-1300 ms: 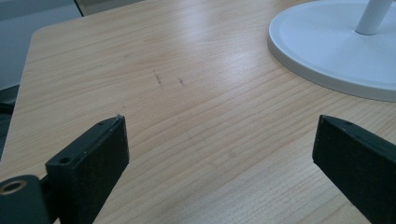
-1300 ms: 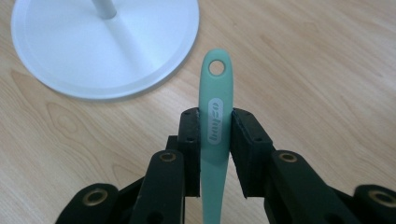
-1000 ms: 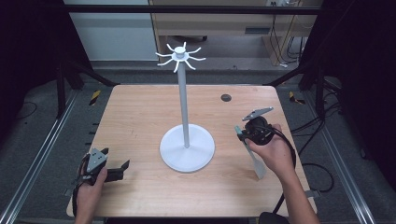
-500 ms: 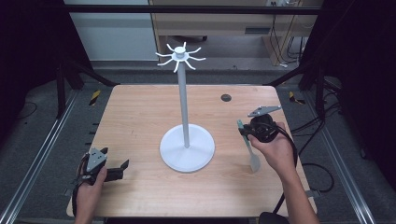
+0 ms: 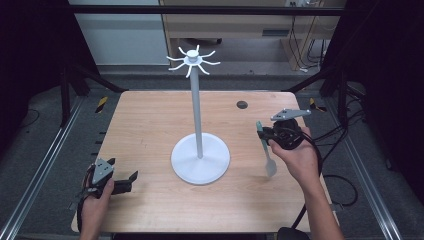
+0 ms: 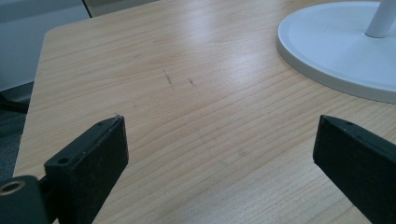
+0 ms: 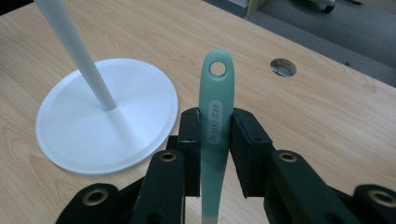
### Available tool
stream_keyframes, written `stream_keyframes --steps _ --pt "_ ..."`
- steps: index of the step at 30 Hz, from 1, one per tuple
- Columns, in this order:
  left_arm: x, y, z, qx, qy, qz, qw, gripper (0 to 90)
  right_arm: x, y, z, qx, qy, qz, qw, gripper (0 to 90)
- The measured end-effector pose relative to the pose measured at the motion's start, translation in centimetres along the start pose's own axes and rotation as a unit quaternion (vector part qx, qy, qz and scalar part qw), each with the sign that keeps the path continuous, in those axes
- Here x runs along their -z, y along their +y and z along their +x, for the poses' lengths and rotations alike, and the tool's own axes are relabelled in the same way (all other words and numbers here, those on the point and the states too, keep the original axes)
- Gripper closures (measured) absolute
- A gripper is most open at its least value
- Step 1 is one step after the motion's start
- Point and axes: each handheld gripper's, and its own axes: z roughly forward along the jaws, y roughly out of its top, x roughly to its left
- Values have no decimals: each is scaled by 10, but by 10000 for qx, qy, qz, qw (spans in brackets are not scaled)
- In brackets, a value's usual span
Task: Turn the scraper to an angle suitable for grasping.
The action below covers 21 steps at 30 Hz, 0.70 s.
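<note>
My right gripper (image 5: pixel 263 134) is shut on the handle of a mint-green utensil (image 5: pixel 266 150), right of the stand's base. The pale blade end hangs down toward me and the handle end points away. In the right gripper view the handle (image 7: pixel 215 91), with a hole at its tip, rises between the jaws of the gripper (image 7: pixel 215 128). A tall white stand (image 5: pixel 196 107) with several hooks at its top (image 5: pixel 193 59) rises from a round base (image 5: pixel 200 160) at mid-table. My left gripper (image 5: pixel 127 181) rests open near the front left corner, its jaws (image 6: pixel 219 144) wide apart over bare wood.
The wooden table (image 5: pixel 150 120) has a small round cable hole (image 5: pixel 242 104) at the back right. The stand's base (image 6: pixel 336 46) lies ahead and to the right of the left gripper. Dark frame rails run along both sides of the table.
My right gripper has moved a little to the right and away from me, carrying the utensil with it. The left gripper has stayed in place.
</note>
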Motion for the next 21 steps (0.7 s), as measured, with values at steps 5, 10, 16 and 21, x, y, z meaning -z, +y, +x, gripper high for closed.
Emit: stream_keyframes --steps 5,10,16,21 --pt "0 0 0 -2 2 1 10000 29 4 5 2 -1 -28 -162 9999 744" --pt "0 0 0 3 -2 -8 10000 29 7 9 4 -9 -24 -278 9996 744" --pt "0 0 0 -12 -17 4 10000 29 9 12 5 -22 2 -414 9991 744" --pt "0 0 0 0 -15 4 10000 29 12 14 6 -55 28 -554 9984 744"
